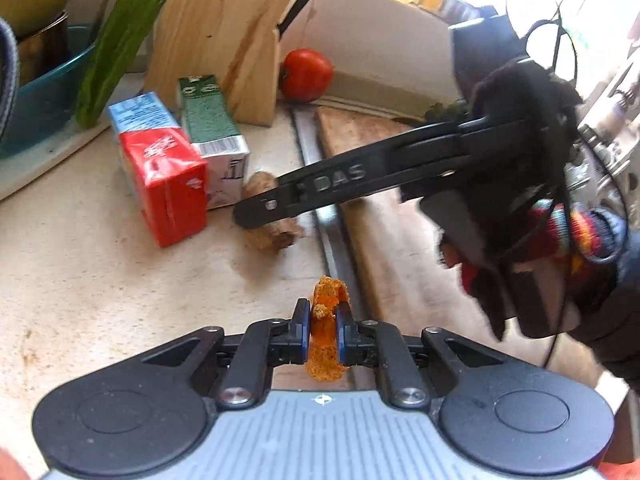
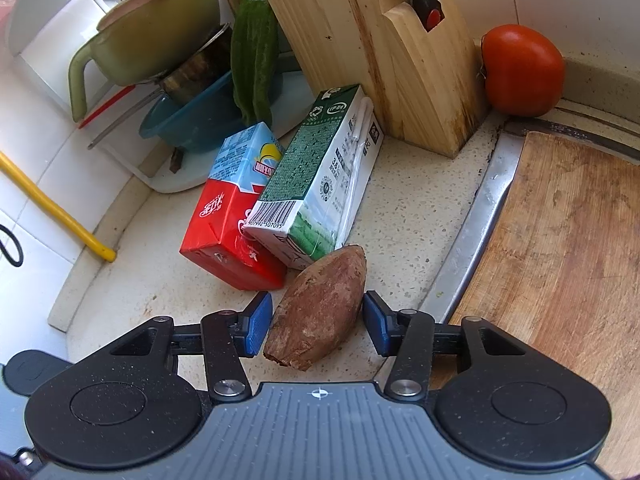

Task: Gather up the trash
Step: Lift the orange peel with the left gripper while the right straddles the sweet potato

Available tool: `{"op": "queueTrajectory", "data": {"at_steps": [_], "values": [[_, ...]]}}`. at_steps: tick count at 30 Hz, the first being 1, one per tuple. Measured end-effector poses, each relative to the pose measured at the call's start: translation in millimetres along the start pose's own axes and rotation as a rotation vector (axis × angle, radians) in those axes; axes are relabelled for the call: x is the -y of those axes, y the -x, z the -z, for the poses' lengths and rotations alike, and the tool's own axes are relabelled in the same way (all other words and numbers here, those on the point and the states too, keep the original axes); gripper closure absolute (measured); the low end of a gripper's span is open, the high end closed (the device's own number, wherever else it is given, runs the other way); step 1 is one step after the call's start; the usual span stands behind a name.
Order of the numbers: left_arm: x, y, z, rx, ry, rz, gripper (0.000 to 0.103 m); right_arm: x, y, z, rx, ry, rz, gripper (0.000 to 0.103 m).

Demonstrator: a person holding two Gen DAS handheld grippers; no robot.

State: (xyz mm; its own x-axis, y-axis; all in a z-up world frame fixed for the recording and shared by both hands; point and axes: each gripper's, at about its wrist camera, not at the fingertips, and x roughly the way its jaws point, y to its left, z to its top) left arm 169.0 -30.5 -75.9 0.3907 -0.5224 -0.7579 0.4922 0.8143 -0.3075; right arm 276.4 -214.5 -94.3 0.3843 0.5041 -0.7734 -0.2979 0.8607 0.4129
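Observation:
My left gripper (image 1: 323, 326) is shut on a curled orange peel (image 1: 327, 334), held above the counter's edge by the sink rim. My right gripper (image 2: 316, 326) is open, its blue pads on either side of a brown sweet potato (image 2: 318, 308) lying on the speckled counter; the pads do not touch it. In the left wrist view the right gripper (image 1: 248, 216) reaches in from the right over that sweet potato (image 1: 272, 232). A red and blue carton (image 2: 232, 224) and a green and white carton (image 2: 320, 184) lie just behind it.
A wooden knife block (image 2: 376, 52) stands behind the cartons, a tomato (image 2: 522, 70) to its right. A wooden cutting board (image 2: 560, 256) lies over the sink at right. Bowls, a pot and a green pepper (image 2: 254, 60) crowd the back left, with a yellow stick (image 2: 56, 208) along the wall.

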Motion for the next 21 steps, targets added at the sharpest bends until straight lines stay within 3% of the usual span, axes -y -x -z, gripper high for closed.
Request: {"op": "queueTrajectory", "data": {"at_steps": [2,5,9,10,13,16,19,21], "values": [[7,0,0,0.014,-0.030,0.008,0.089,1,0,0,0.000,0.001,-0.003,0.045],[20,-11,3,-0.008,-0.123,-0.061,0.086,1,0,0,-0.001,0.000,-0.006,0.045],[18,-28,7,-0.066,-0.126,-0.075,0.078,2,1,-1,-0.004,-0.004,-0.013,0.044],[18,-28,8,-0.055,-0.132,-0.069,0.072,3,1,-1,-0.004,-0.007,-0.015,0.044],[23,-31,8,-0.058,-0.164,-0.071,0.068,3,1,-1,-0.003,-0.009,-0.016,0.044],[21,-33,6,-0.051,-0.145,-0.061,0.071,2,1,-1,-0.003,-0.008,-0.013,0.044],[13,-28,7,-0.044,-0.098,-0.052,0.085,2,1,-1,-0.004,-0.012,-0.017,0.044],[7,-24,8,-0.037,-0.068,-0.043,0.086,3,1,-1,-0.002,-0.017,-0.017,0.045]]}}
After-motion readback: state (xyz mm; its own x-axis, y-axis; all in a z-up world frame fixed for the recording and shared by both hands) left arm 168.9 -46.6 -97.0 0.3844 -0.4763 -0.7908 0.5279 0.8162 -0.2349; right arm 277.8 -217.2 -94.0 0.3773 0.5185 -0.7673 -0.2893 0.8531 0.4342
